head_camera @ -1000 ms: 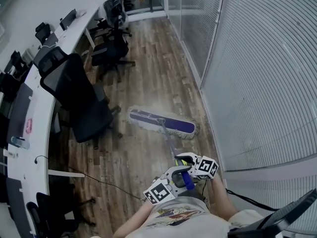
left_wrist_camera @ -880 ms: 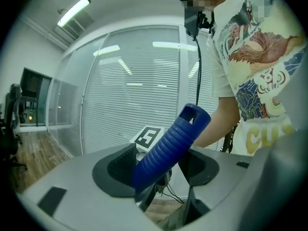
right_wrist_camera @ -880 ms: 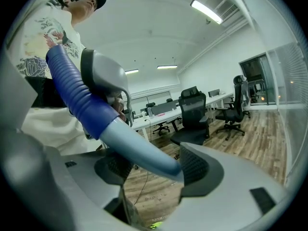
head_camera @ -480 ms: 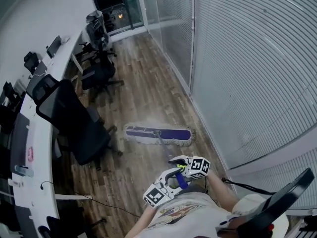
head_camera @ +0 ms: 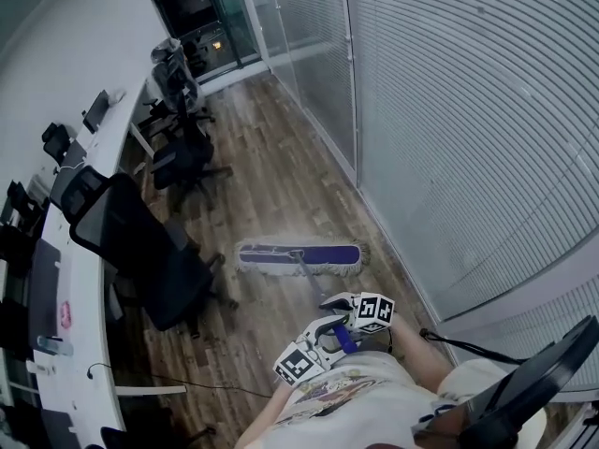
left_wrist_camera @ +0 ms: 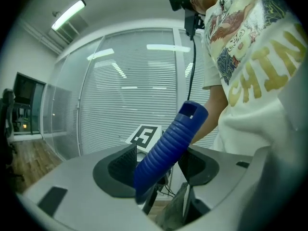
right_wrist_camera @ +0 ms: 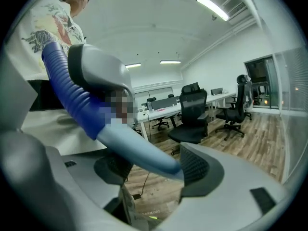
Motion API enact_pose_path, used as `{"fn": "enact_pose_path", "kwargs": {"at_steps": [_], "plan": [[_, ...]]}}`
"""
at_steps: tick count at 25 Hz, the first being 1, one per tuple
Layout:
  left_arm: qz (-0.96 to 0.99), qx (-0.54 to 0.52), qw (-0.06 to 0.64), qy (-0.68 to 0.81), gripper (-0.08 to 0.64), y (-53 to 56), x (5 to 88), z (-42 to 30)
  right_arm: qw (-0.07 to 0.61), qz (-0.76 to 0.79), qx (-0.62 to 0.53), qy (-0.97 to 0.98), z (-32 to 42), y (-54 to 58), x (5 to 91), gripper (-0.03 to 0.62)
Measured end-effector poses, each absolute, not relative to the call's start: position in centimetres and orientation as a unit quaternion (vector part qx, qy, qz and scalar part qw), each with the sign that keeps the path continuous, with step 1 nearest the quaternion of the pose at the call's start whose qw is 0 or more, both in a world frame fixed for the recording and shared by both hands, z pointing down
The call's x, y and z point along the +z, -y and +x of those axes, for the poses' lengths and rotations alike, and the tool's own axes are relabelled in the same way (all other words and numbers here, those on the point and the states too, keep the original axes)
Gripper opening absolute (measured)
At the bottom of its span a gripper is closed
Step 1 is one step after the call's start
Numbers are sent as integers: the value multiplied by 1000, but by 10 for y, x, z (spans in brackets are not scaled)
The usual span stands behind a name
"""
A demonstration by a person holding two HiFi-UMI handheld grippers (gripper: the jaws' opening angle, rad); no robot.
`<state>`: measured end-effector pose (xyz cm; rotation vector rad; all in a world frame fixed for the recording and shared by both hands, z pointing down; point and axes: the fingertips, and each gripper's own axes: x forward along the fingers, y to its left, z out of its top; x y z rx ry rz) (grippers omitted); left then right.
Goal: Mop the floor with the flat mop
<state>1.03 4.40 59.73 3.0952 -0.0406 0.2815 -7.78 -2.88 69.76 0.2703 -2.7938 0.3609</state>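
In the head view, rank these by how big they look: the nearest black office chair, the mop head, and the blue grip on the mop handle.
1. nearest black office chair
2. mop head
3. blue grip, which looks smallest even though it is closest to the camera
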Motion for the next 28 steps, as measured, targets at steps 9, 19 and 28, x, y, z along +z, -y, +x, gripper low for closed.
{"fn": "enact_pose_path", "kwargs": {"at_steps": [9, 19, 28], "plan": [[996, 81, 22, 33, 244, 37, 593, 20, 126, 91, 133, 979, -68, 108, 692, 265], [995, 72, 28, 61, 244, 175, 585, 55, 131, 66, 132, 980, -37, 239, 684, 265], [994, 37, 22, 103, 244, 294, 580, 88, 103, 54, 141, 983, -5, 351, 678, 265]]}}
